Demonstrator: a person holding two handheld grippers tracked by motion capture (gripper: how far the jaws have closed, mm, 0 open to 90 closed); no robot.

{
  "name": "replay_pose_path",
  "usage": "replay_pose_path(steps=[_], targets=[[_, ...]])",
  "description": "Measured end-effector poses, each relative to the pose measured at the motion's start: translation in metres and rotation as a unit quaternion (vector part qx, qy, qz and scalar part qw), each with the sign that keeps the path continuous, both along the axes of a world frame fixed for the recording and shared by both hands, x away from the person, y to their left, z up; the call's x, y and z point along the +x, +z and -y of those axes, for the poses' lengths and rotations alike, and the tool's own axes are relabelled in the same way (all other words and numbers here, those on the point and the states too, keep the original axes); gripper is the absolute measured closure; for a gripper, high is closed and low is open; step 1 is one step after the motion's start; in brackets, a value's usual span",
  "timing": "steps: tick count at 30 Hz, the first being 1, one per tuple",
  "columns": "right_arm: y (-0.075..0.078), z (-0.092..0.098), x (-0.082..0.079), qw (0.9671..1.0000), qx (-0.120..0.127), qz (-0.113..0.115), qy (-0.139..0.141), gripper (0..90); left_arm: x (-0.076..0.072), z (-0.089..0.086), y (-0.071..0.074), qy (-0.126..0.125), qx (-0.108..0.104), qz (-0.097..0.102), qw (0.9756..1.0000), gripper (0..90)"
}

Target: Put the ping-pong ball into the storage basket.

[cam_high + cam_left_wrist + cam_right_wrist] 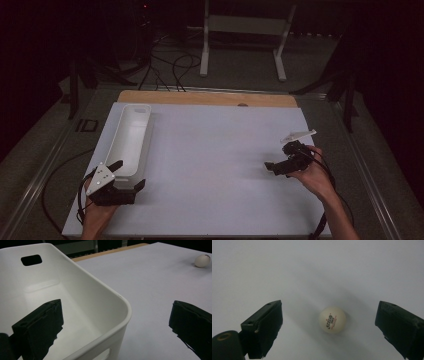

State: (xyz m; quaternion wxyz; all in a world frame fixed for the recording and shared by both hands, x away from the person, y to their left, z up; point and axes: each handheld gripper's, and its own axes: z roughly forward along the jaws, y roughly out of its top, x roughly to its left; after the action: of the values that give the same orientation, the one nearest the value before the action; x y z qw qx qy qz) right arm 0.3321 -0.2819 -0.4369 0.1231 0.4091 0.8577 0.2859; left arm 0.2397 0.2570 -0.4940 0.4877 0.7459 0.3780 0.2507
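A white table-tennis ball (pixel 332 319) with red print lies on the white table top, just ahead of and between the jaws of my right gripper (pixel 329 306), which is open and points down at it. The left gripper view shows the same ball (pixel 202 260) small and far off. A long white bin (pixel 131 137) with handle slots stands along the table's left side. My left gripper (pixel 131 173) is open astride the bin's near end wall (pixel 117 322), one jaw inside the bin, the other outside. My right gripper (pixel 276 162) hovers at the table's right.
A white sheet (pixel 210 165) covers the table, with a wooden strip (pixel 207 97) along its far edge. Beyond it a white stand (pixel 245 30) and dark cables (pixel 170 70) lie on the floor. The bin's inside looks bare.
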Motion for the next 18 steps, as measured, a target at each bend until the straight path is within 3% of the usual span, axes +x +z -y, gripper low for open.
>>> replay_pose_path(steps=[18], targets=[[-0.0071, -0.0077, 0.0075, 0.9991, -0.031, -0.026, 0.014, 7.1, 0.0001, 0.0000, -0.0002, 0.000, 0.002, 0.000, 1.0000, 0.0]])
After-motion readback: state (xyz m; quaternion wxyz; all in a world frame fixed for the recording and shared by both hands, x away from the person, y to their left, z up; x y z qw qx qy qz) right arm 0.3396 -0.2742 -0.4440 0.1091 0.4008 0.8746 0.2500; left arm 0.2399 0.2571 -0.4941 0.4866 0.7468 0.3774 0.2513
